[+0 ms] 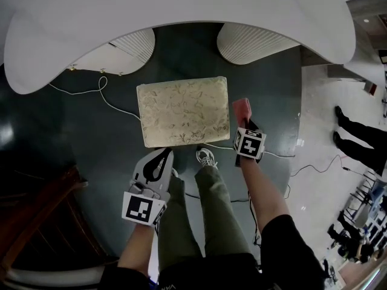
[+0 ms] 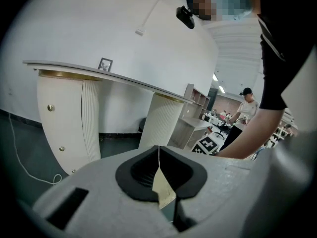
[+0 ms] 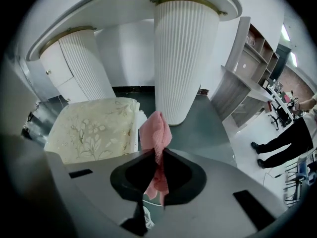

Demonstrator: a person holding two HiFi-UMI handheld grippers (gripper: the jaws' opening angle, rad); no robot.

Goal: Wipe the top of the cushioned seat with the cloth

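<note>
The cushioned seat is a square cream cushion with a floral pattern, standing on the dark floor ahead of my feet; the right gripper view shows this cushioned seat at its left. My right gripper is just off the seat's right side, shut on a pink cloth that sticks up out of its jaws. In the right gripper view the cloth hangs pinched between the closed jaws of the right gripper. My left gripper hangs near the seat's front edge, jaws closed with nothing held, as the left gripper view confirms.
A white curved desk on two ribbed pedestals overhangs the far side of the seat. A white cable runs over the floor to the left and front of the seat. My shoe is by the front edge. A person's legs stand at right.
</note>
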